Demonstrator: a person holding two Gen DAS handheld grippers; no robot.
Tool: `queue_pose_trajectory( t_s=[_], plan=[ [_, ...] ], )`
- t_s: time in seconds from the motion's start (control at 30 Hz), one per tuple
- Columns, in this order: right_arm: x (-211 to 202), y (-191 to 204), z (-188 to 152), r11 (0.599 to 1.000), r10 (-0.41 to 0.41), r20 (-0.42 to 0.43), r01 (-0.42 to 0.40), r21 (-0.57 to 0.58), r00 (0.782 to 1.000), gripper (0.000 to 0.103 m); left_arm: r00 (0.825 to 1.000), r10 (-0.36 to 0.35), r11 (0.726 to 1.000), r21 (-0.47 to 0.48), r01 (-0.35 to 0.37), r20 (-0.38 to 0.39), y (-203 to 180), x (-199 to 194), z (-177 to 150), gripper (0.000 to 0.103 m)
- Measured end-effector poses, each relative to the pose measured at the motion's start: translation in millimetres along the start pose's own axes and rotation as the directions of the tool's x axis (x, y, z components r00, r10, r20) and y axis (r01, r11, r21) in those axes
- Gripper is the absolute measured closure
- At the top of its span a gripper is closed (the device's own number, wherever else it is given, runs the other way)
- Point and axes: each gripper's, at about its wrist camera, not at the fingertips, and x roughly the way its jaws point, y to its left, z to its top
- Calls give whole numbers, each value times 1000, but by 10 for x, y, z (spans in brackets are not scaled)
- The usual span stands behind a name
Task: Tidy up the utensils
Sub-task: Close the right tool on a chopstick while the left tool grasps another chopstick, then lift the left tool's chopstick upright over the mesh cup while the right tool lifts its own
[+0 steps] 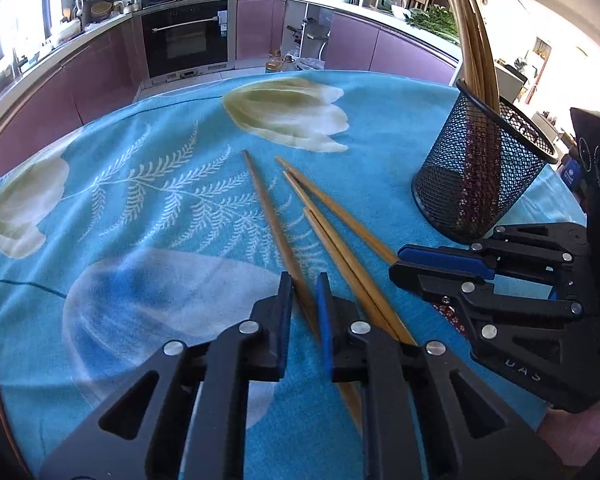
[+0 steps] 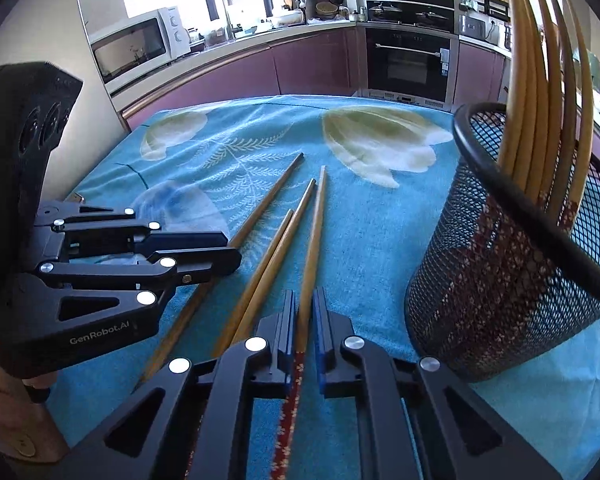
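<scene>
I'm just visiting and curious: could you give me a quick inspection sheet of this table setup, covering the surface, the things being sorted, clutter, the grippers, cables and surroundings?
Surface: table under a blue floral cloth.
Job's things: four wooden chopsticks lie loose on the cloth; a black mesh holder stands upright to the right with more chopsticks in it.
Clutter: nothing seen on the cloth.
Grippers: left gripper shut on the leftmost chopstick; right gripper shut on the rightmost chopstick. Both chopsticks still rest on the cloth.
Cables: nothing seen.
Surroundings: kitchen with purple cabinets, built-in oven, microwave, crowded counters.

Home kitchen: oven [image 1: 190,38], microwave [image 2: 138,46], probably.
</scene>
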Motion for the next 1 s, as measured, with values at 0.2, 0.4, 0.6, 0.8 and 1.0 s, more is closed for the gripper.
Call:
queue_pose_trajectory(
  t_s=[0.2, 0.4, 0.6, 0.8, 1.0],
  plan=[
    [-129, -115, -39, 997, 34, 38, -36, 64, 999, 97, 1000, 6, 999, -47, -5, 26, 35, -94, -65, 95],
    [-279, -31, -69, 994, 103, 46, -104, 17, 994, 97, 998, -33, 999, -26, 34, 45, -22, -261, -139, 95],
    [-244, 59, -124, 995, 98, -5, -98, -35, 995, 97, 998, -55, 998, 10, 55, 10, -103, -259, -272, 95],
    [-161, 75, -113, 996, 77, -27, -78, -42, 997, 95, 998, -53, 998, 26, 54, -17, -84, -186, -280, 90],
    [-79, 37, -35, 996, 72, -27, -73, -45, 997, 92, 998, -53, 998, 42, 53, -22, -53, -87, -153, 80]
  ],
)
